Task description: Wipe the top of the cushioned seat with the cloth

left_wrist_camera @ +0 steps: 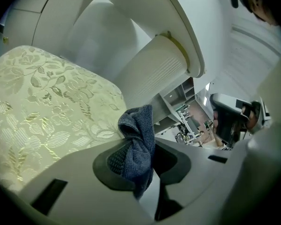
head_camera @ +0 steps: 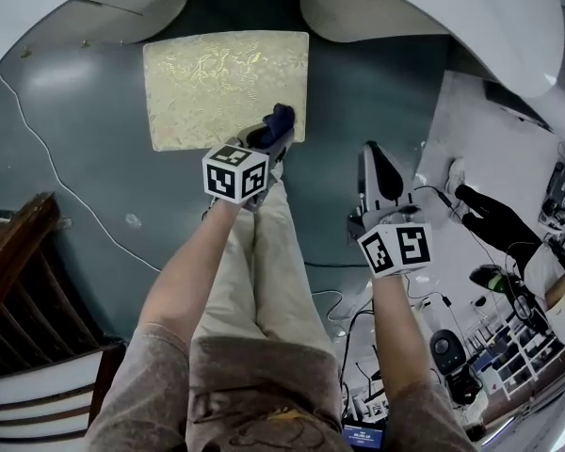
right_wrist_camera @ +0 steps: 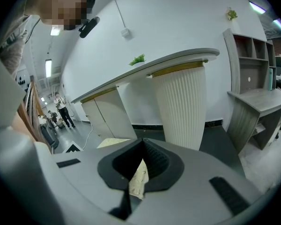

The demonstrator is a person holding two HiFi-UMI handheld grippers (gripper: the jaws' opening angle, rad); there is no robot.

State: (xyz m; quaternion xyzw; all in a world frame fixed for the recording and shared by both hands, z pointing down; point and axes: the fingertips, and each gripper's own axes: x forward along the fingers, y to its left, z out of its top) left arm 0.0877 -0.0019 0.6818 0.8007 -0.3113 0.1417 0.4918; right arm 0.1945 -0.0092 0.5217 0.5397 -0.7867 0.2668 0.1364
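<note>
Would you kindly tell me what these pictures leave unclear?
- Whether the cloth touches the cushioned seat: head view, the left claw covers the contact.
- The seat's underside: head view, hidden beneath its top.
- Pale patch inside the right claw: right gripper view, too small to name.

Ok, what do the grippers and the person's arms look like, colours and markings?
The left gripper and right gripper are light grey plastic shells with dark ribbed pads inside. Each carries a white cube printed with black square markers. The person wears short grey-brown sleeves.
</note>
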